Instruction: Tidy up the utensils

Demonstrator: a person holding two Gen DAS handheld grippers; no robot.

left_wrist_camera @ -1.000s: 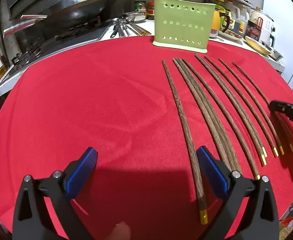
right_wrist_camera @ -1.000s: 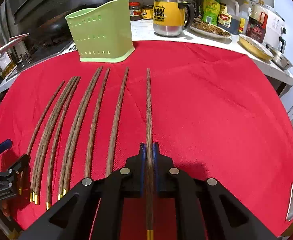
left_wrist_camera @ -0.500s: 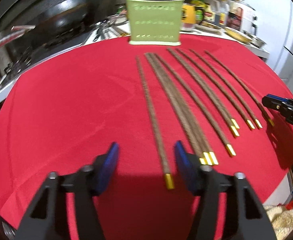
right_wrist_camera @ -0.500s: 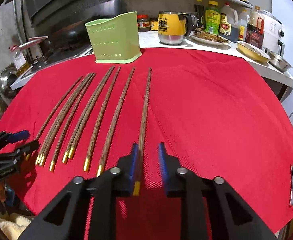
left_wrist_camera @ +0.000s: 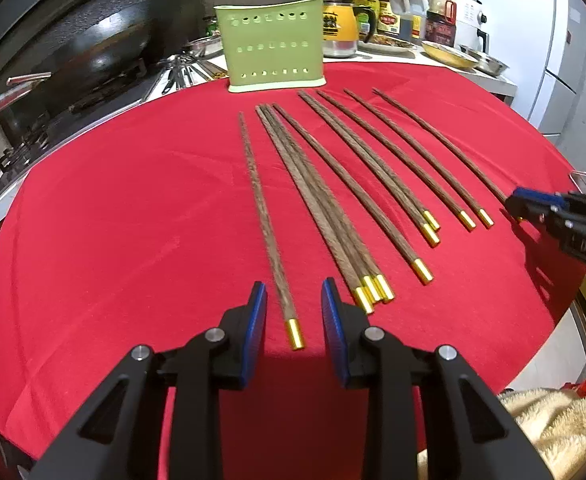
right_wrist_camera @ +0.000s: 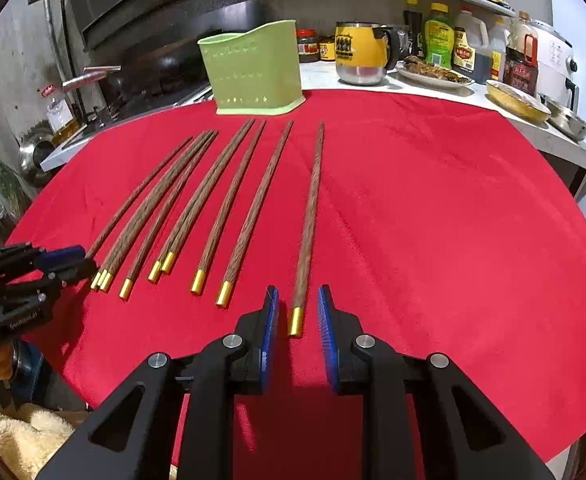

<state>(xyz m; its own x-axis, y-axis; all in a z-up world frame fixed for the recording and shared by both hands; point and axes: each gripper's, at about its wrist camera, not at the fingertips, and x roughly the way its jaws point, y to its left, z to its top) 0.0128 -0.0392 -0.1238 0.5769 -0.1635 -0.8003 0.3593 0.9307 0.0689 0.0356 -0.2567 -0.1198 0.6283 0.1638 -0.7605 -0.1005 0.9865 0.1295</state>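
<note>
Several dark wooden chopsticks with gold ends lie in a fan on the red cloth (left_wrist_camera: 113,208). A green perforated utensil holder (left_wrist_camera: 275,56) stands upright behind them, also in the right wrist view (right_wrist_camera: 255,72). My left gripper (left_wrist_camera: 294,304) is open, its blue pads on either side of the gold end of the leftmost chopstick (left_wrist_camera: 267,220), not touching it. My right gripper (right_wrist_camera: 297,308) is open around the gold end of the rightmost chopstick (right_wrist_camera: 309,216). Each gripper shows in the other's view: the right one (left_wrist_camera: 533,206), the left one (right_wrist_camera: 59,260).
A wok and stove (left_wrist_camera: 93,52) sit at the back left. A yellow mug (right_wrist_camera: 363,54), bottles, plates and bowls (right_wrist_camera: 517,100) line the counter behind the cloth. A beige towel (left_wrist_camera: 553,412) lies below the table's near edge.
My right gripper has let go of the rightmost chopstick and pulled back to its gold end. My left gripper has moved right to straddle the leftmost chopstick and narrowed its opening.
</note>
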